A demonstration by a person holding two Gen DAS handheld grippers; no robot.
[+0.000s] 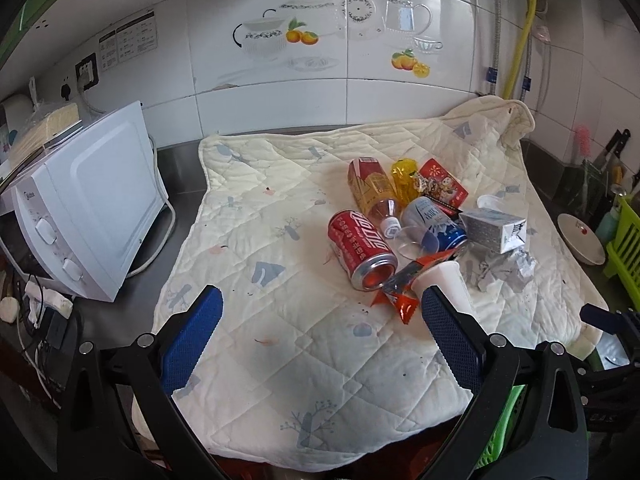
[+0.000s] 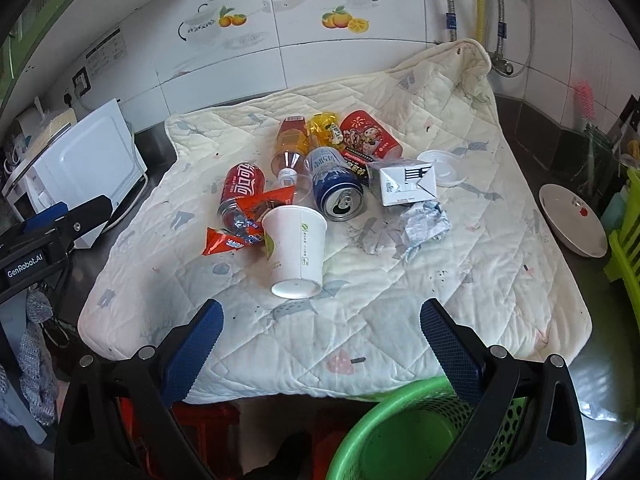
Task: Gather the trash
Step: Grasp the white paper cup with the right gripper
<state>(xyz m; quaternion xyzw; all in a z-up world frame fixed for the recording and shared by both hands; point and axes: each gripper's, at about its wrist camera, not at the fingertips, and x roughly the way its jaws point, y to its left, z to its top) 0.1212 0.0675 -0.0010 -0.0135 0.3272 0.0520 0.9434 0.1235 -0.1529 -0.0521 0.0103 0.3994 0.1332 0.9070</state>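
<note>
A pile of trash lies on a quilted cloth (image 2: 360, 320): a red cola can (image 2: 240, 188), a blue can (image 2: 336, 184), an orange-labelled bottle (image 2: 290, 146), a white paper cup (image 2: 296, 248) on its side, a red snack wrapper (image 2: 240, 236), a white carton (image 2: 408, 186), crumpled paper (image 2: 416, 228) and a red packet (image 2: 370, 138). My right gripper (image 2: 320, 336) is open and empty, just in front of the cup. My left gripper (image 1: 320, 328) is open and empty, short of the red can (image 1: 360, 248) and cup (image 1: 444, 280). A green basket (image 2: 400, 432) sits below the counter edge.
A white microwave (image 1: 92, 208) stands at the left of the counter. A white dish (image 2: 572, 220) and a green rack (image 2: 628, 240) sit at the right. A white lid (image 2: 442, 168) lies on the cloth. Tiled wall behind.
</note>
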